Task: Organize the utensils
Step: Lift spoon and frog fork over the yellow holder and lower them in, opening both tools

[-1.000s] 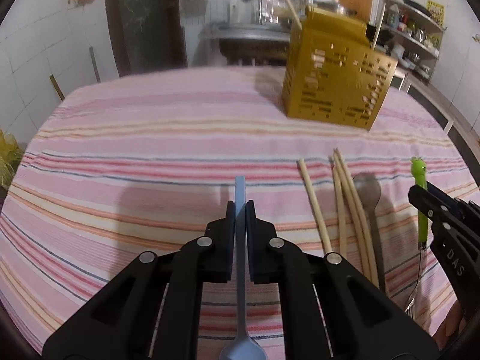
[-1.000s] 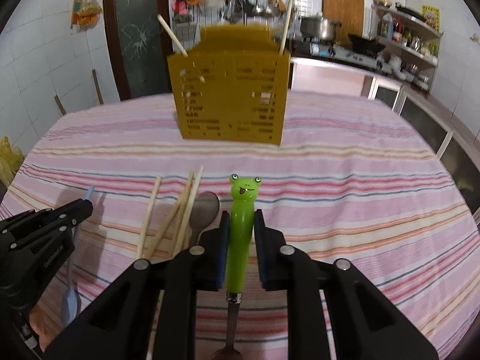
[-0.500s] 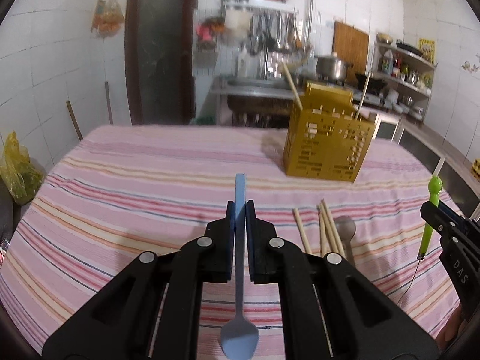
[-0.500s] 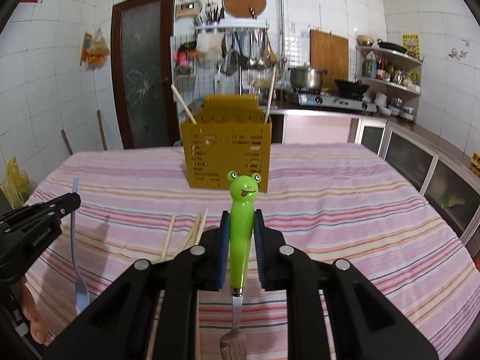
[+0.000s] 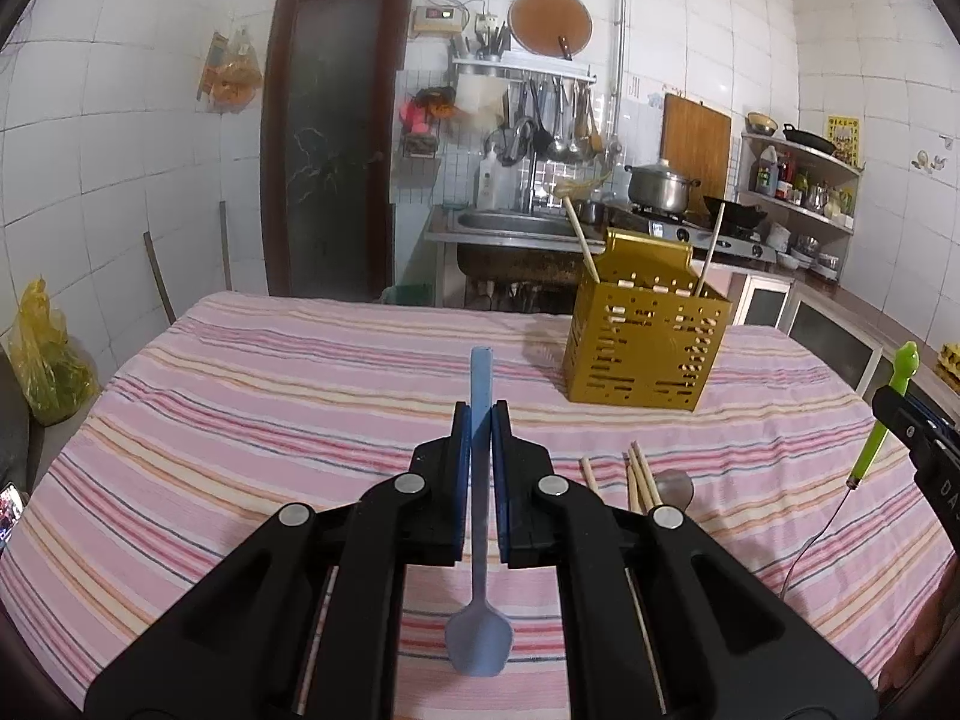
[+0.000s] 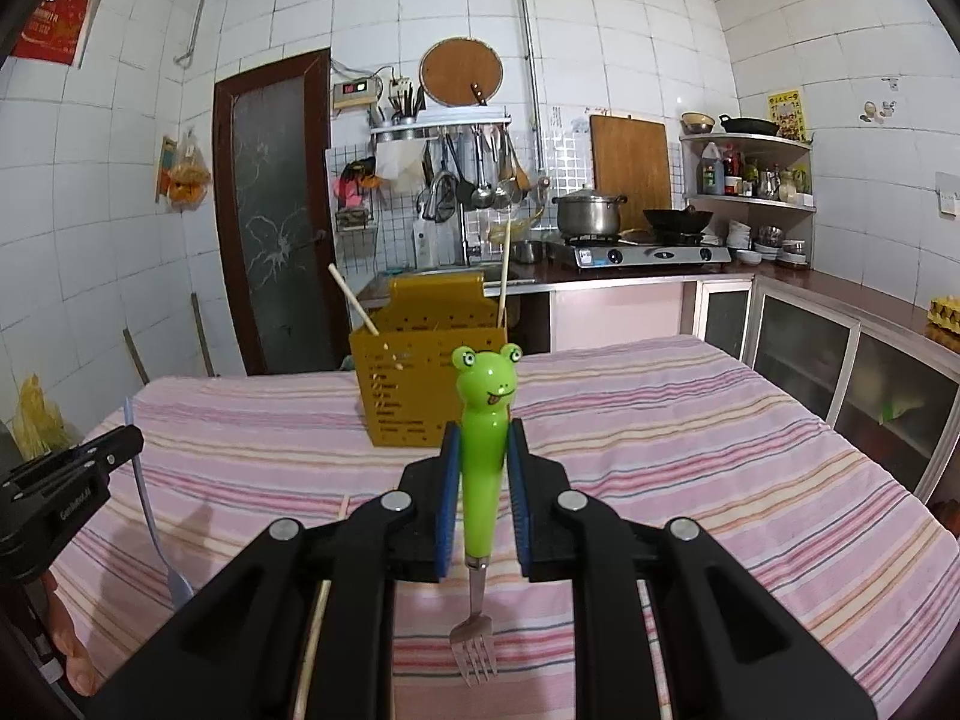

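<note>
My left gripper [image 5: 480, 414] is shut on a blue spoon [image 5: 480, 540], handle pointing forward and bowl hanging toward the camera, above the striped tablecloth [image 5: 240, 420]. My right gripper [image 6: 485, 438] is shut on a fork with a green frog handle [image 6: 485, 420], tines hanging low. Ahead stands a yellow perforated utensil holder [image 5: 645, 348] with two chopsticks leaning in it; in the right wrist view the holder [image 6: 408, 384] is partly behind the frog. Loose chopsticks [image 5: 639, 474] and a metal spoon [image 5: 675, 483] lie on the cloth right of my left gripper.
Behind the table are a sink with hanging ladles [image 5: 540, 132], a stove with a pot [image 6: 588, 213], and corner shelves [image 6: 750, 180]. A dark door [image 5: 330, 138] is at the back left. Cabinets [image 6: 840, 360] run along the right. A yellow bag [image 5: 42, 354] sits left.
Both grippers have risen and tilted up with their utensils still held, so the table sits lower in view and the kitchen wall now fills the upper half.
</note>
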`<state>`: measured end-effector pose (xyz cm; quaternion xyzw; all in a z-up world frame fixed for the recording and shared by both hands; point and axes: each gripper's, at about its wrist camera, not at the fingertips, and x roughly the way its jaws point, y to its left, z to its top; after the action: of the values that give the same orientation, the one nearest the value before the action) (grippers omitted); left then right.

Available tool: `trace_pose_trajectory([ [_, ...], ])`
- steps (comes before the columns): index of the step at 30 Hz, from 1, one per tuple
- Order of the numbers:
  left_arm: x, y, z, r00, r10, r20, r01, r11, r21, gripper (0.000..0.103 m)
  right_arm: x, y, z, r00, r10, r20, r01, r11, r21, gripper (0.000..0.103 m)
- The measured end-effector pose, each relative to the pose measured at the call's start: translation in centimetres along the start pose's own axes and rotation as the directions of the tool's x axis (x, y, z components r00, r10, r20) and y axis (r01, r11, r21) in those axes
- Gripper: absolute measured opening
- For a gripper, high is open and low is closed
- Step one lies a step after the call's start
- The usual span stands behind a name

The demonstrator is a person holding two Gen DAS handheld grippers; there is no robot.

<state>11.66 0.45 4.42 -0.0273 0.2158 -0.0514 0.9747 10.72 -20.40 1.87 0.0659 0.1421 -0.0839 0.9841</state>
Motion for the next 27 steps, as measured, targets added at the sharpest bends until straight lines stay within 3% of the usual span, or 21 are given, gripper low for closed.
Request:
trace_pose_trajectory([
  [6,0.2,-0.5,2.1,0.999,-0.011,0.044,0.011,1.0,0.001,0.006,0.5,-0.2,1.4,1.0,0.004,0.023,-0.004,1.0,0.004,0.016],
  [14,1.6,-1.9,6.3,0.995,-0.055,0.089,0.055,0.998,0.005,0.006,2.2,-0.5,5.7,0.998,0.008,0.068,-0.01,1.0,0.026,0.016],
  [22,3.9,-5.6,14.5,0.976,-0.12,0.181,0.121,0.993,0.004,0.006,5.7,-0.6,13.6,0.989,0.014,0.148,-0.022,0.999,0.049,0.016],
  [27,7.0,-8.2,19.1,0.963,-0.154,0.223,0.159,0.987,-0.005,0.006,10.0,-0.8,17.7,0.987,0.012,0.158,-0.027,0.996,0.089,0.016],
])
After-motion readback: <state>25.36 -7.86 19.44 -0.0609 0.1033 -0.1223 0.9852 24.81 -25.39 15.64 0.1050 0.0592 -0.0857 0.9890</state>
